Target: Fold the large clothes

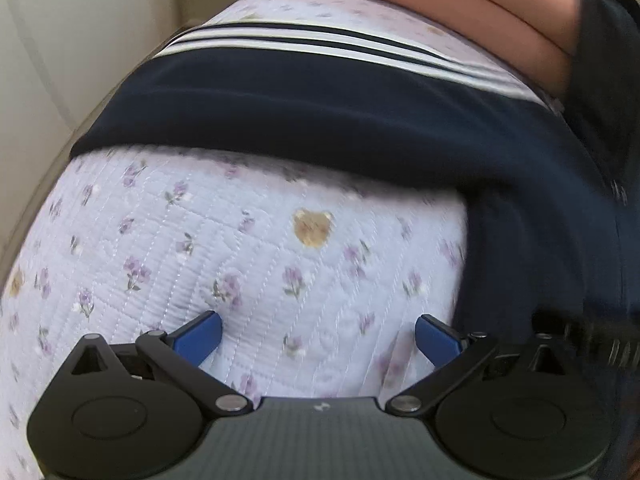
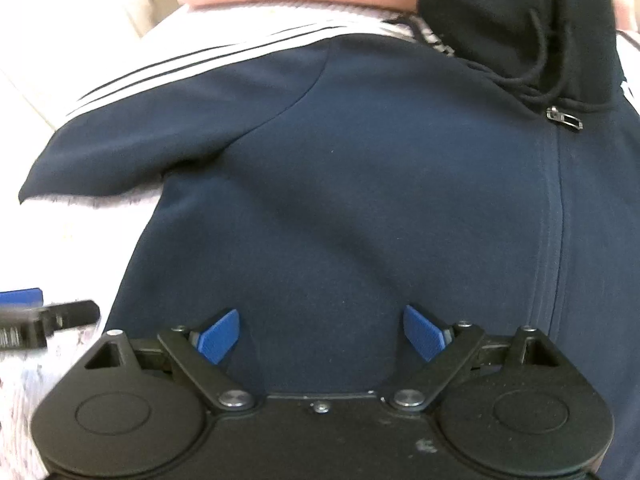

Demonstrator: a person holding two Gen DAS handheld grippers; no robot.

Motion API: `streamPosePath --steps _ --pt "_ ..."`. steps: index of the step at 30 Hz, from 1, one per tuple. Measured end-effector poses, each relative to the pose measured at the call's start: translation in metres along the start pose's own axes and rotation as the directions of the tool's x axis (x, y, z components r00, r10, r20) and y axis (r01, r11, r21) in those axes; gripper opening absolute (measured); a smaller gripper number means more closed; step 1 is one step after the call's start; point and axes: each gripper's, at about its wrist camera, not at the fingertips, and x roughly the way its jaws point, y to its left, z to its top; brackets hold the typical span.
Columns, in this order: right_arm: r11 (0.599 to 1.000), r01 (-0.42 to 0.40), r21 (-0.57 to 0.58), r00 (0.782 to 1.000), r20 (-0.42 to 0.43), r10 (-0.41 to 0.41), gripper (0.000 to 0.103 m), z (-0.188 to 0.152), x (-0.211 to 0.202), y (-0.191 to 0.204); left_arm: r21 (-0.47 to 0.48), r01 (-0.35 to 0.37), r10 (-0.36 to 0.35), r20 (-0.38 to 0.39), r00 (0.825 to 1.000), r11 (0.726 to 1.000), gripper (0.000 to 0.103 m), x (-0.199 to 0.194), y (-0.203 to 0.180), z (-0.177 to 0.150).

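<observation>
While both my grippers point steeply down at the bed, my left gripper (image 1: 318,336) stands wide open with only bare quilt (image 1: 240,248) between its blue pads, gripping nothing. That quilt is pale lilac, stitched in squares, printed with small purple flowers and a tan bear face at 12 o'clock from the pads. My right gripper (image 2: 320,334) is spread just as wide over the jacket (image 2: 340,184), pads clear of the cloth as far as I can tell.

The jacket is navy, smooth knit, lying flat with soft creases. Its body edge runs down at 3 o'clock of my left gripper, leaving open quilt from 9 through 1 o'clock. One sleeve (image 1: 304,108) stretches across at 12 o'clock, white-striped along its far edge. From the right wrist, the zipper seam runs at 2 o'clock up to a metal zipper pull (image 2: 564,117), with dark drawcords (image 2: 536,64) and the hood (image 2: 516,12) beyond.

Farthest, at 12 to 1 o'clock, lies a peach-pink cushion (image 1: 460,4); the bed edge drops away at 10 o'clock.
</observation>
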Motion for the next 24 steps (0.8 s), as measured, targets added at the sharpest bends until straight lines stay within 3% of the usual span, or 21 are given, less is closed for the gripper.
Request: streamPosePath --steps 2,3,5,6,9,11,14,20,24 --pt "1.0 0.018 0.0 1.0 0.018 -0.018 0.103 -0.002 -0.001 0.004 -0.086 0.047 -0.045 0.02 0.999 0.995 0.103 -0.005 0.01 0.004" --pt "1.0 0.022 0.001 1.0 0.007 -0.022 0.103 0.002 -0.002 0.004 -0.114 0.084 -0.079 0.05 0.996 0.99 0.096 -0.009 0.016 0.005" --pt "1.0 0.005 0.02 1.0 -0.008 -0.005 0.103 0.016 -0.005 0.005 -0.148 0.181 -0.154 0.175 0.972 0.972 0.082 -0.022 0.034 0.005" --pt "0.999 -0.013 0.037 1.0 0.011 0.013 0.103 0.024 -0.006 0.004 -0.171 0.227 -0.184 0.234 0.955 0.959 0.085 -0.026 0.048 0.008" --pt "0.995 -0.054 0.082 0.993 0.108 0.045 0.103 0.054 -0.01 0.005 -0.296 0.273 -0.194 0.269 0.943 0.915 0.087 -0.011 0.087 0.021" --pt "0.993 -0.078 0.085 0.99 0.122 0.068 0.103 0.073 -0.003 0.011 -0.351 0.365 -0.227 0.375 0.899 0.862 0.088 -0.008 0.111 0.024" --pt "0.993 -0.084 0.08 0.987 0.143 0.072 0.103 0.096 0.011 0.024 -0.375 0.343 -0.165 0.433 0.886 0.861 0.085 -0.001 0.12 0.033" --pt "0.991 -0.047 0.124 0.981 0.195 0.022 0.103 0.145 0.039 0.036 -0.467 0.345 -0.089 0.486 0.869 0.814 0.086 0.012 0.154 0.059" --pt "0.986 -0.03 0.164 0.982 0.187 -0.001 0.103 0.185 0.062 0.035 -0.496 0.296 -0.013 0.496 0.868 0.817 0.085 0.022 0.161 0.08"
